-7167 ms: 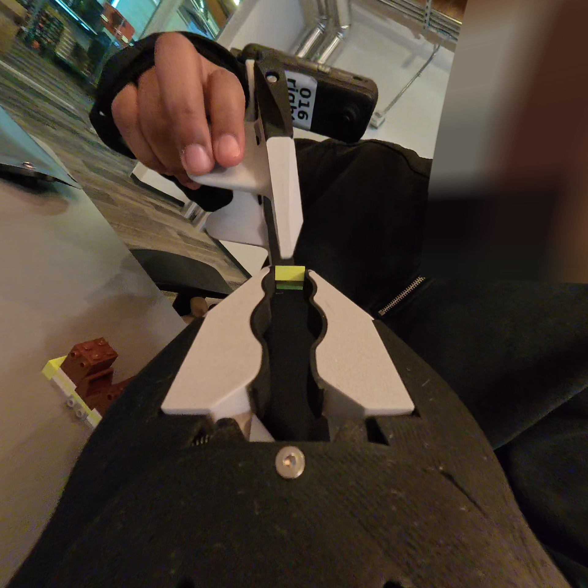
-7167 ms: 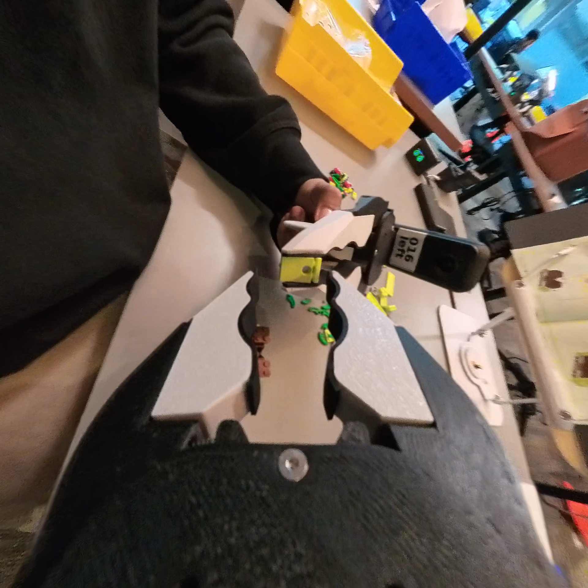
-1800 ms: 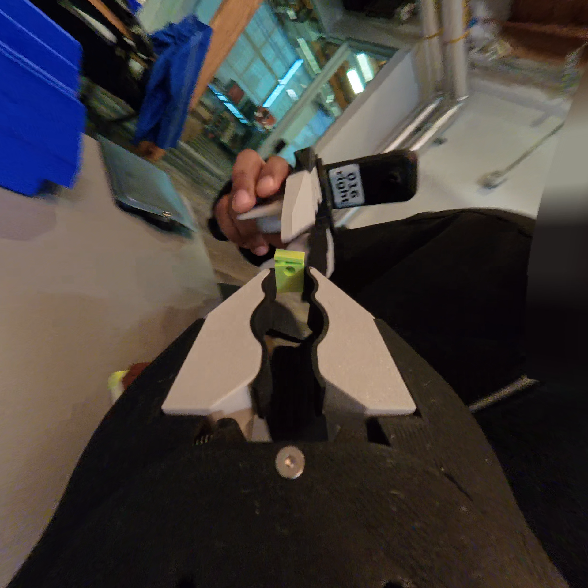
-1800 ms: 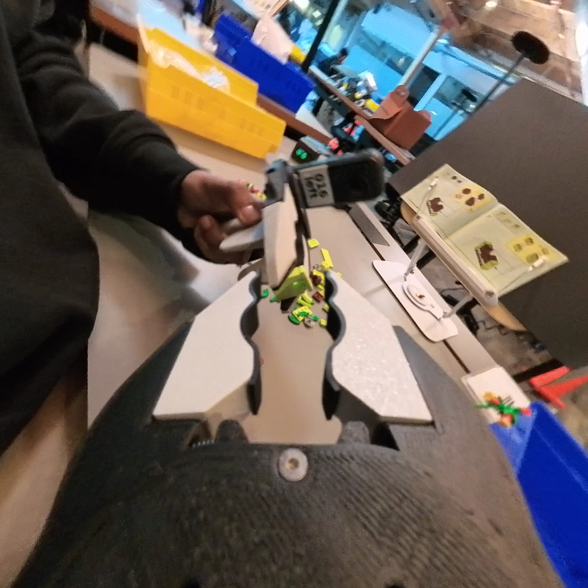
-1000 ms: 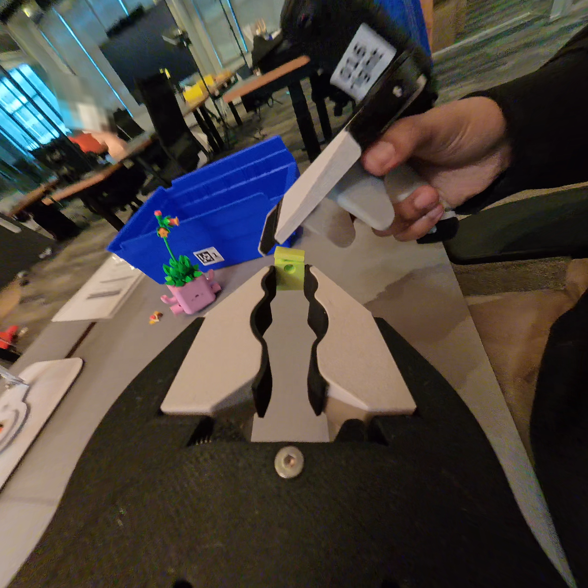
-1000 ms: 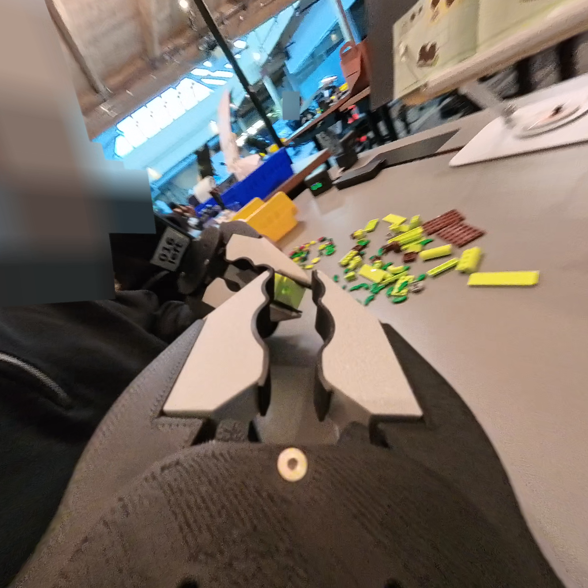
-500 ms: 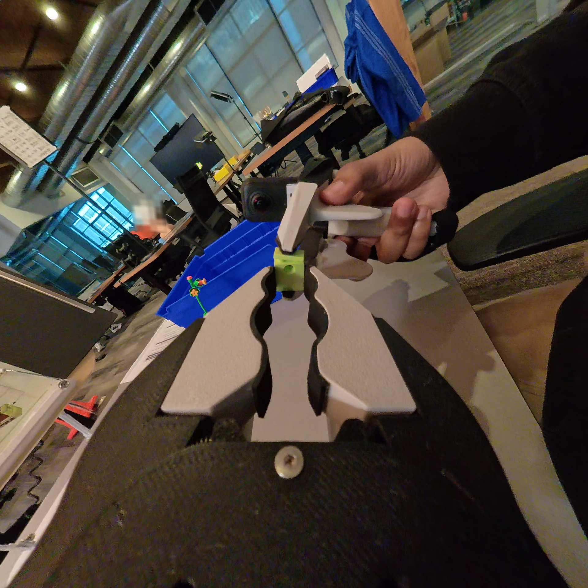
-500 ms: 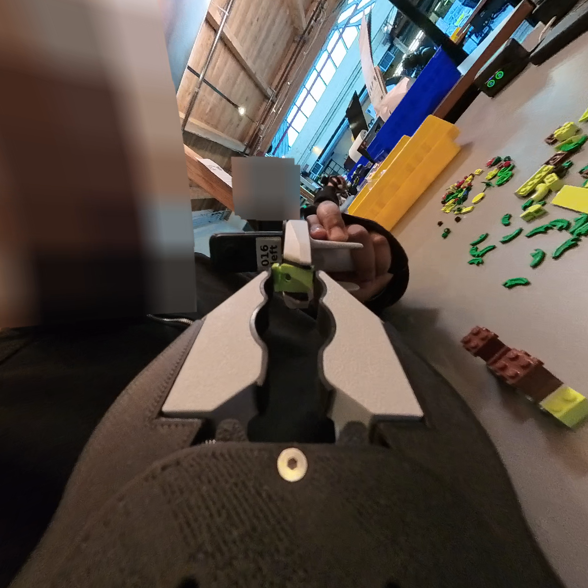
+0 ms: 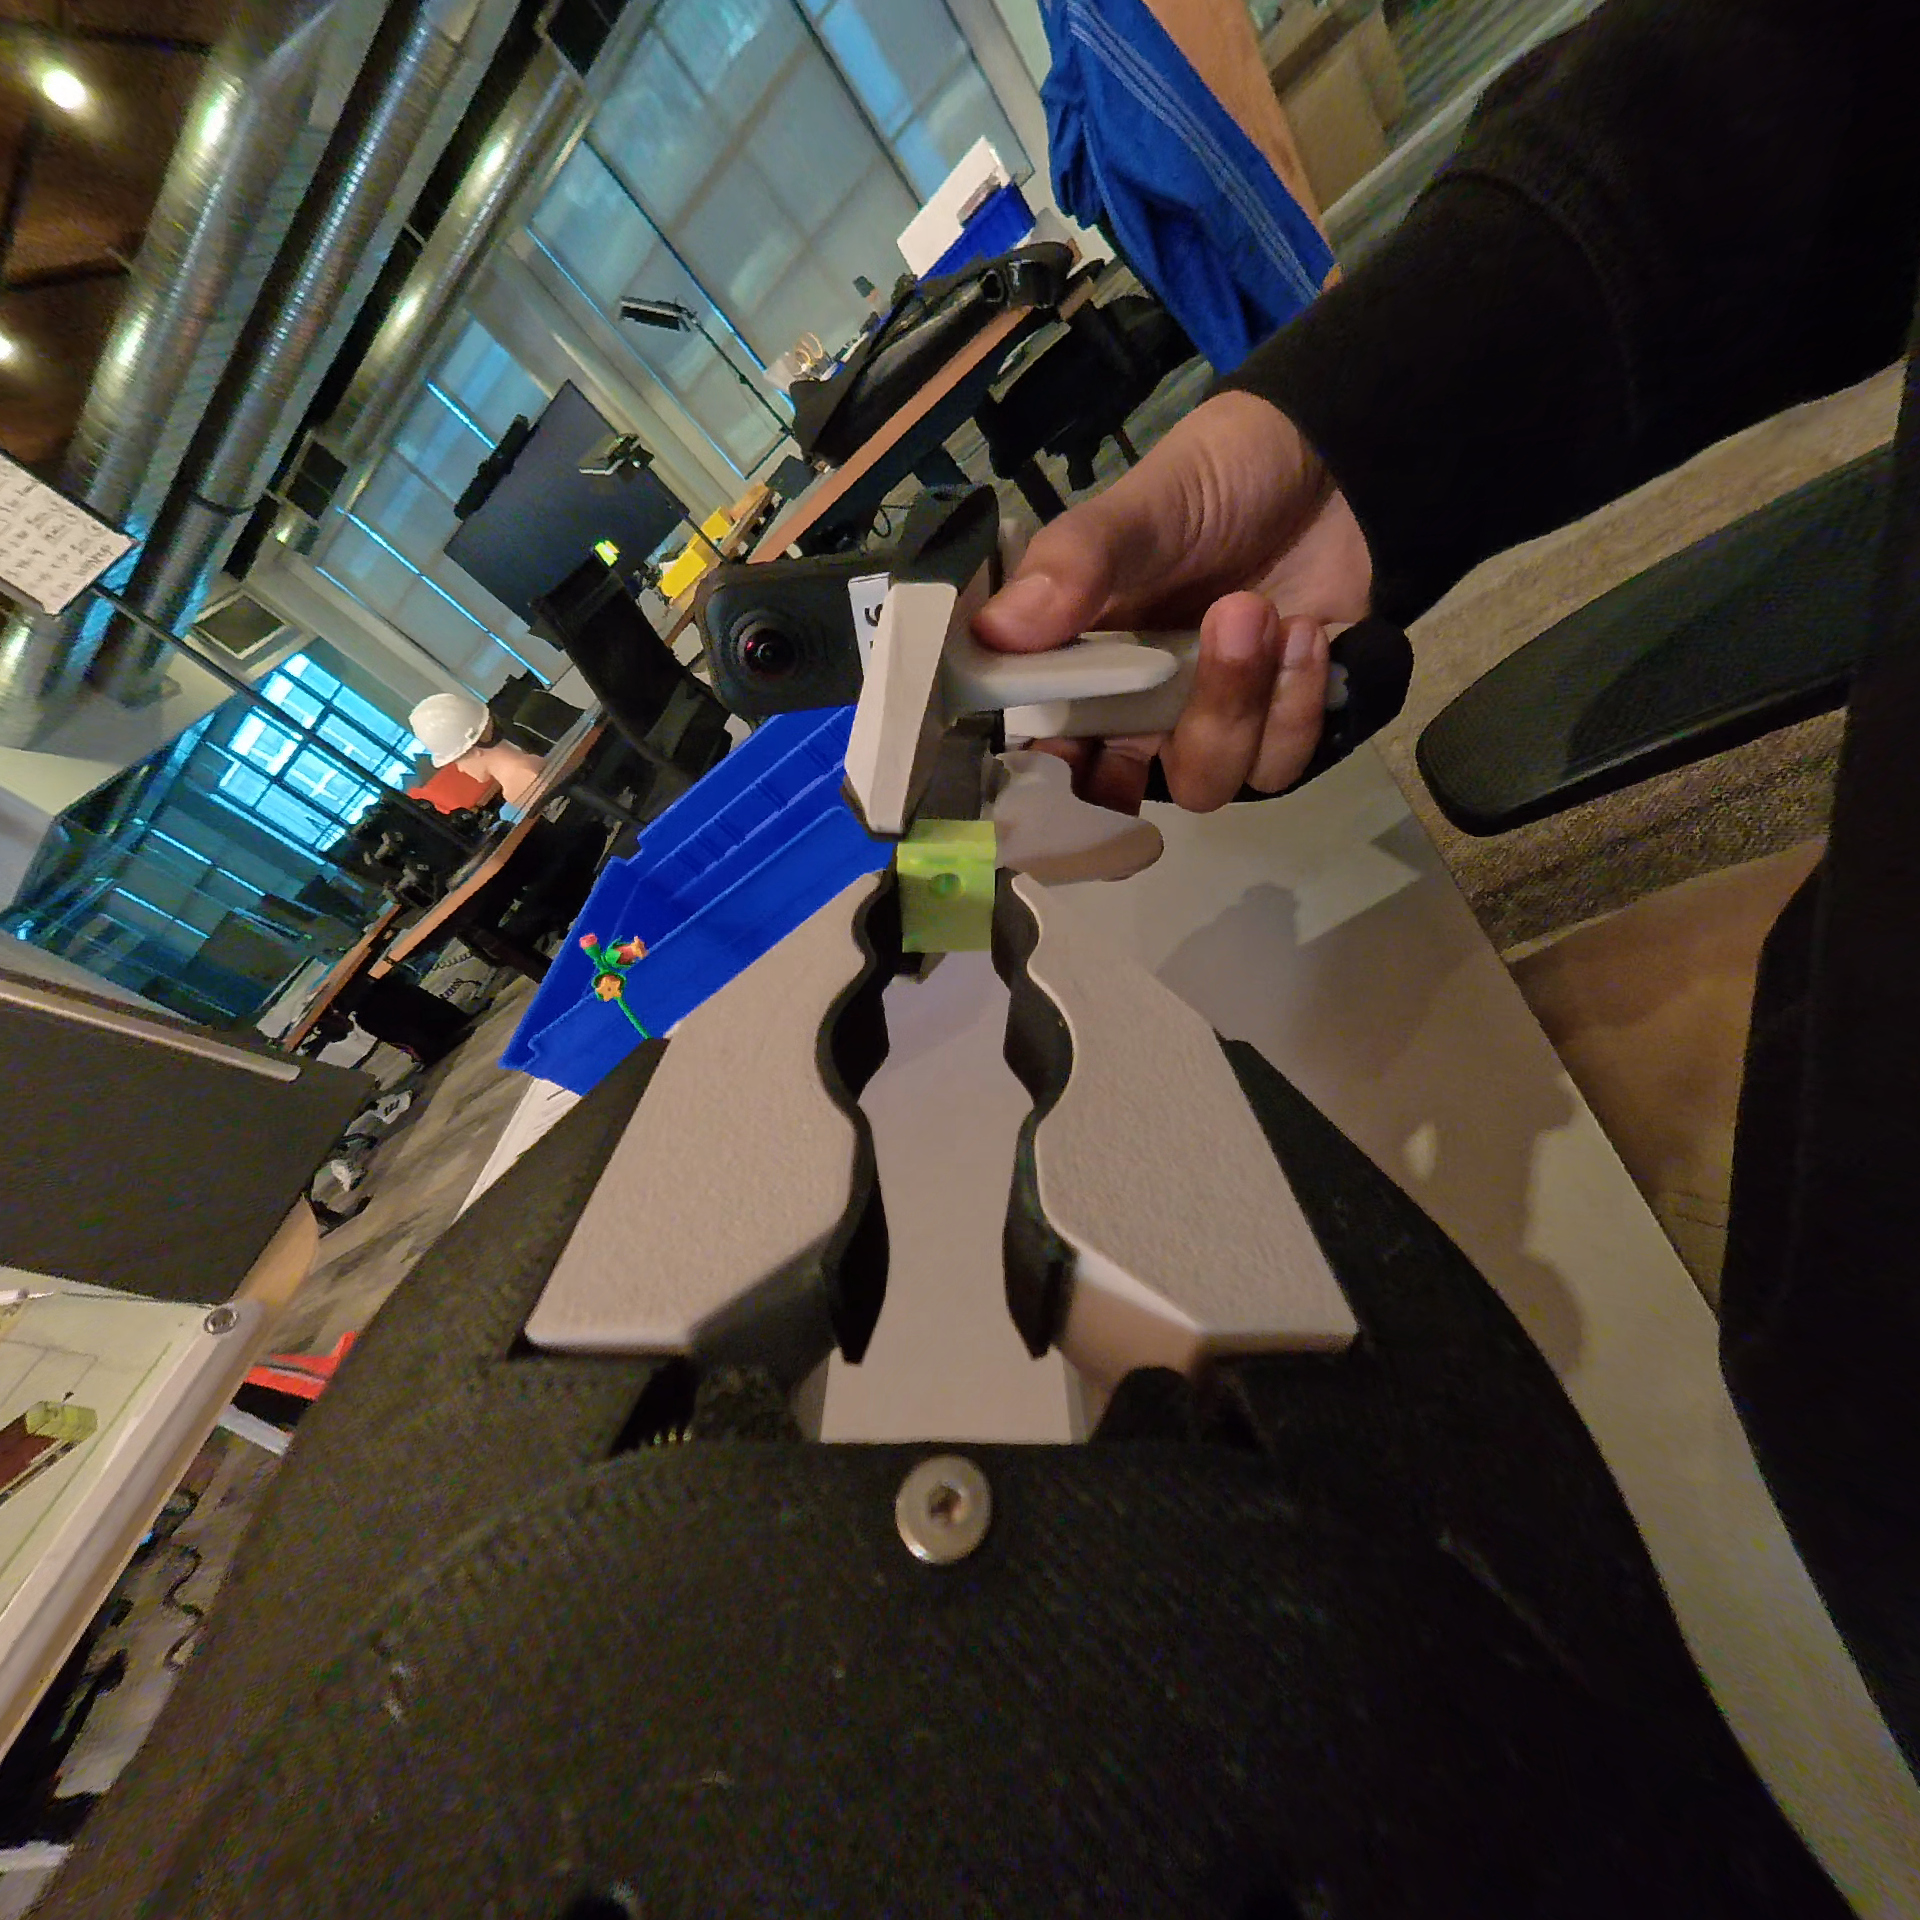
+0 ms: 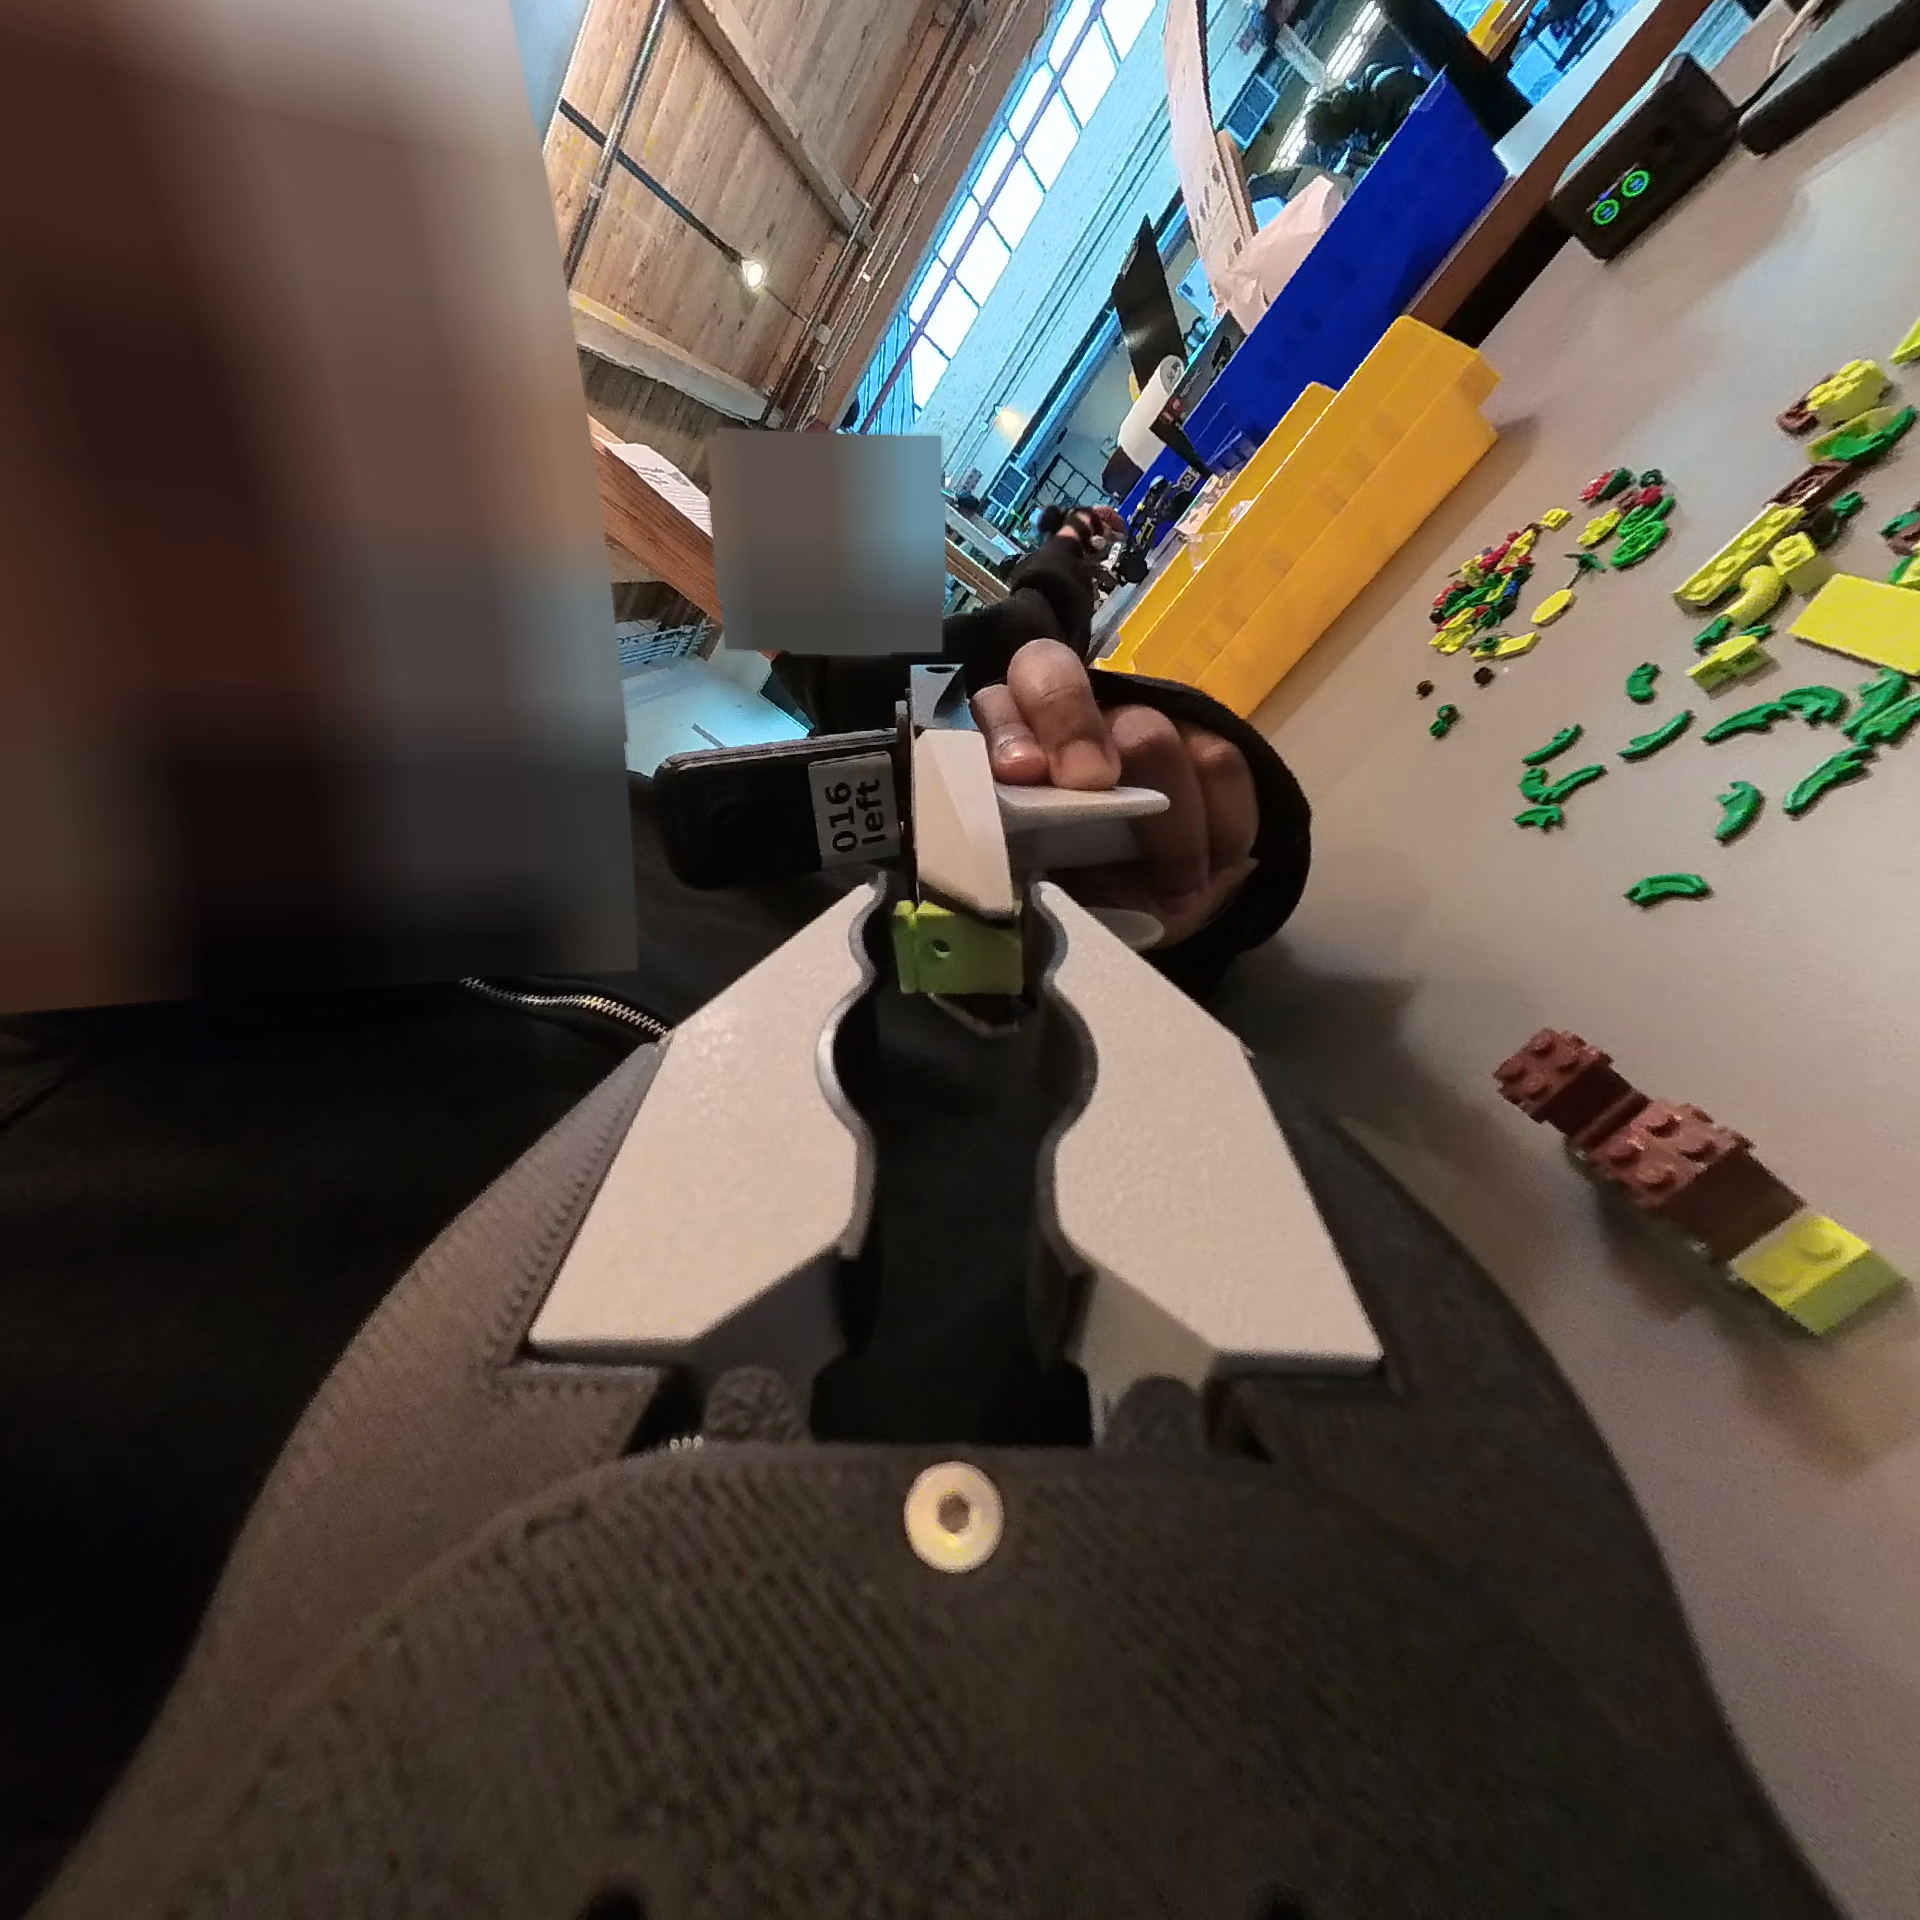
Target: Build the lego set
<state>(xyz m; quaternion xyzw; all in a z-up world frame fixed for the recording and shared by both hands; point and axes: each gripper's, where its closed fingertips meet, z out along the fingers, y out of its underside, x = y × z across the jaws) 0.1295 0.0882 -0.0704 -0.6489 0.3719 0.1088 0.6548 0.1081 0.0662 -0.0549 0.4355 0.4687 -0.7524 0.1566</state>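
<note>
Since 0.5 s ago little has shifted: both tools stay met at the lime brick, cameras tilted slightly.

Left wrist view: left gripper (image 9: 943, 914) clamps the brick (image 9: 943, 902) at its tips, held in the air over the table (image 9: 1351, 1039); right gripper (image 9: 935, 821) touches the brick's top.

Right wrist view: right gripper (image 10: 961, 951) is closed on the same brick (image 10: 951, 951), w/ the left gripper (image 10: 961, 894) across it. Brown-and-lime stack (image 10: 1683, 1174) lies on the table, loose pieces (image 10: 1662, 727) scattered beyond. Judging by that, build is early; most parts are left.
</note>
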